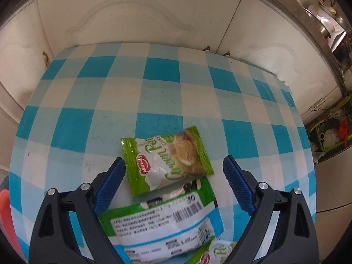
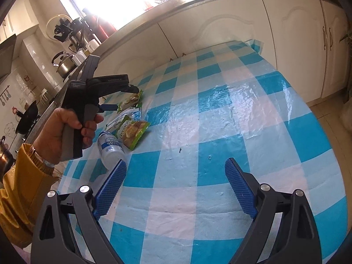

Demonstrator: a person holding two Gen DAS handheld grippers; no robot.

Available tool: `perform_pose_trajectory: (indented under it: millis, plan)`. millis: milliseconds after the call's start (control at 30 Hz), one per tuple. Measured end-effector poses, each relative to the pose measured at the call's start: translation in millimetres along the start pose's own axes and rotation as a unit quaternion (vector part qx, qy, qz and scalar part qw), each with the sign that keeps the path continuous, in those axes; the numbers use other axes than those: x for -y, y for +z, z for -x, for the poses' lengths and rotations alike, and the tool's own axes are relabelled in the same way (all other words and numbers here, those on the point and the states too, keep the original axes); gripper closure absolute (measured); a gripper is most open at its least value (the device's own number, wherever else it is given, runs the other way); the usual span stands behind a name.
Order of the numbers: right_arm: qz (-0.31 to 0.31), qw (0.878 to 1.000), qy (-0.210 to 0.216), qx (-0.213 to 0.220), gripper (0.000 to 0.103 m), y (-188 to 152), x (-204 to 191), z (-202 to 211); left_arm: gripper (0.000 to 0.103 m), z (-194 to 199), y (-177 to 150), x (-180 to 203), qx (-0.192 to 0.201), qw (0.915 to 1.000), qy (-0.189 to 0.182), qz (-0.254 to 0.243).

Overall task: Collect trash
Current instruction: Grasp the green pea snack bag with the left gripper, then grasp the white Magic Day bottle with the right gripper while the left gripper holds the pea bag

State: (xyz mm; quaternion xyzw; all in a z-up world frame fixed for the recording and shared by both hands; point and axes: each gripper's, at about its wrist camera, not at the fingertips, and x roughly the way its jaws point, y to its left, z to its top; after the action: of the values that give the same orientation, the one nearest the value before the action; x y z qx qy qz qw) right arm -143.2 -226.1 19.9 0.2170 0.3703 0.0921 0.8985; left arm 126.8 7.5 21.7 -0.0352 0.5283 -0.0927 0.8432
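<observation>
Left wrist view: my left tongs (image 1: 174, 171) gape wide, empty, over a green-and-white snack wrapper (image 1: 167, 160) lying flat on the checked bench (image 1: 154, 88); my right tongs (image 2: 175, 171) gape empty too.

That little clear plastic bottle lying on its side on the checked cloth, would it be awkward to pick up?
Probably a little. The bottle lies on its side and is round, so a nudge may roll it across the glossy tablecloth. It looks empty, so likely light. Its smooth plastic could slip or dent between the right tool's open fingers.
</observation>
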Motion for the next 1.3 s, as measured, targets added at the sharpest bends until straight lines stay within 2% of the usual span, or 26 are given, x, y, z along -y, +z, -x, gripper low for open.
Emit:
perform_pose_trajectory:
  millis: [167,367,433,500,533,800,967,1300]
  plan:
    - [0.006,1.000,0.004,0.000,0.013,0.4,-2.2,-0.8,0.012,-18.2,11.8,-1.1,-0.018,0.9995,0.025,-0.010]
    - [0.018,1.000,-0.002,-0.004,0.013,0.0,-8.2,-2.9,0.013,-22.3,11.8,0.8,-0.013,0.9984,0.039,-0.038]
    - [0.020,1.000,-0.003,-0.005,0.013,0.1,-10.2,-3.7,0.017,-22.6,9.5,1.7,-0.009,0.9976,0.046,-0.052]
    - [0.022,1.000,-0.004,-0.008,0.013,0.7,-11.7,-5.4,0.027,-20.8,6.9,2.4,-0.004,0.9964,0.060,-0.059]
    - [0.023,1.000,-0.005,-0.010,0.013,1.2,-12.2,-6.5,0.029,-18.4,5.3,0.6,-0.002,0.9963,0.061,-0.060]
    - [0.041,0.999,-0.006,-0.026,0.013,2.5,-25.1,-15.2,0.046,-9.9,-0.6,-9.2,0.016,0.9973,0.045,-0.056]
    - [0.072,0.996,0.008,-0.046,0.013,0.1,-43.7,-26.3,0.052,-5.4,-4.0,-15.3,0.026,0.9980,0.036,-0.046]
    - [0.109,0.990,0.036,-0.078,0.013,1.6,-67.4,-52.2,0.055,10.5,-12.7,-39.0,0.042,0.9985,0.028,-0.020]
